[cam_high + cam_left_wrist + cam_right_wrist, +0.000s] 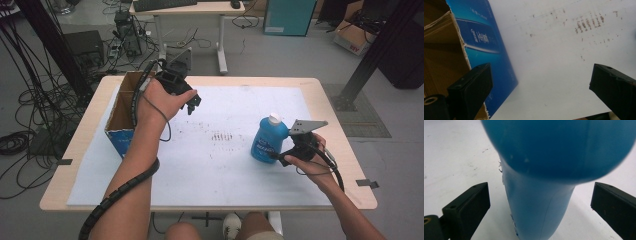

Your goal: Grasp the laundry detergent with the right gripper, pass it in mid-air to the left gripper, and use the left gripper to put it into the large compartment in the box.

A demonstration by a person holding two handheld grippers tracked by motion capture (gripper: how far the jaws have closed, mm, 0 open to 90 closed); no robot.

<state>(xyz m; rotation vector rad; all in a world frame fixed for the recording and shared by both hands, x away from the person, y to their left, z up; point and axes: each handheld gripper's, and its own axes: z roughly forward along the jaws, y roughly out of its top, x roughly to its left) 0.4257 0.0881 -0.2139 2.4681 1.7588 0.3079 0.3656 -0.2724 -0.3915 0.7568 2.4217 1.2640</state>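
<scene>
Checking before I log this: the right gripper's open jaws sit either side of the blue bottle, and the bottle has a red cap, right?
Not quite: the cap is white, as the high view shows. The rest stands: the right gripper has its jaws open on either side of the blue bottle, not touching it.

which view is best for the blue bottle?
High view: the whole bottle shows upright on the white sheet, white cap on top, right gripper at its side. The right gripper view gives a blurred close-up of its blue body between open jaws, untouched.
</scene>
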